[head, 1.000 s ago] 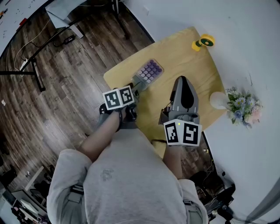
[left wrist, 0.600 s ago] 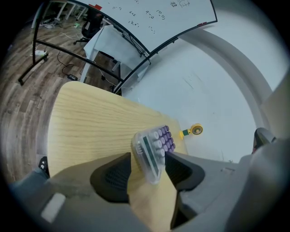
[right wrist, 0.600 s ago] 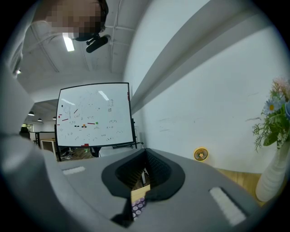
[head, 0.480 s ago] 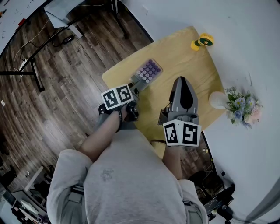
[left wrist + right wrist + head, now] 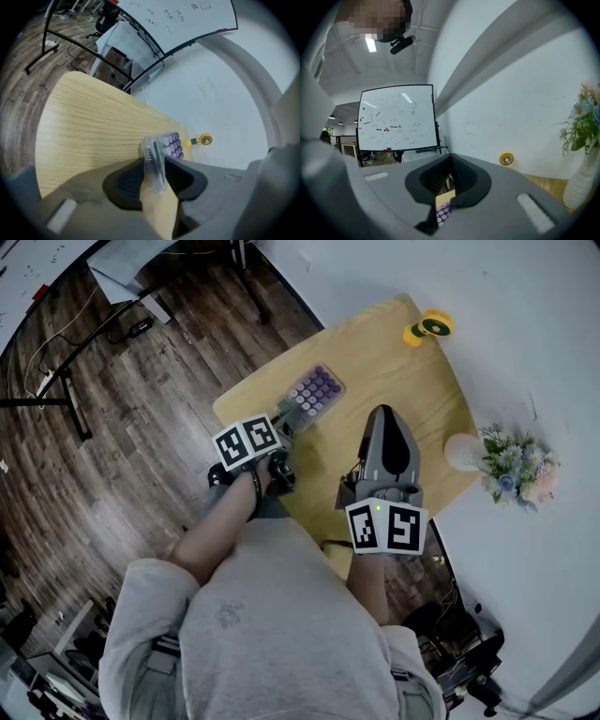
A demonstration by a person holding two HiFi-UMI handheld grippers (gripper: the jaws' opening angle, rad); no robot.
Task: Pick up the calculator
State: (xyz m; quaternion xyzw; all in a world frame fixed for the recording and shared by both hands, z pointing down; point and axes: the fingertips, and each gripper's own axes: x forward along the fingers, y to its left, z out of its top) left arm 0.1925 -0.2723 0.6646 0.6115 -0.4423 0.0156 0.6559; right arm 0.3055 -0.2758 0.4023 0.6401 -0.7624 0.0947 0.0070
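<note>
Yellow wooden table (image 5: 412, 381) stands on a dark plank floor (image 5: 141, 427), against a white wall. On it, the left gripper (image 5: 284, 418) points down at a slant, and the calculator (image 5: 314, 395) reaches out ahead of its jaws, purple keys up. In the left gripper view the calculator's (image 5: 161, 152) clear near end stands between the two black pads. The jaws have just been closing and now clamp on that end from both sides, with bare table showing below it.

The right gripper (image 5: 380, 413) sits nearly level over the table, beside the left one. Its jaws are a little apart with nothing between them. Through the gap, the right gripper view shows a strip of table and the calculator's purple keys (image 5: 443, 213) low and ahead.

Far ahead of both pairs of jaws, a small yellow fan (image 5: 427, 327) stands at the table's far edge. To the right of the right jaws is a white vase of flowers (image 5: 511, 465). A whiteboard (image 5: 396, 117) stands to their left.
</note>
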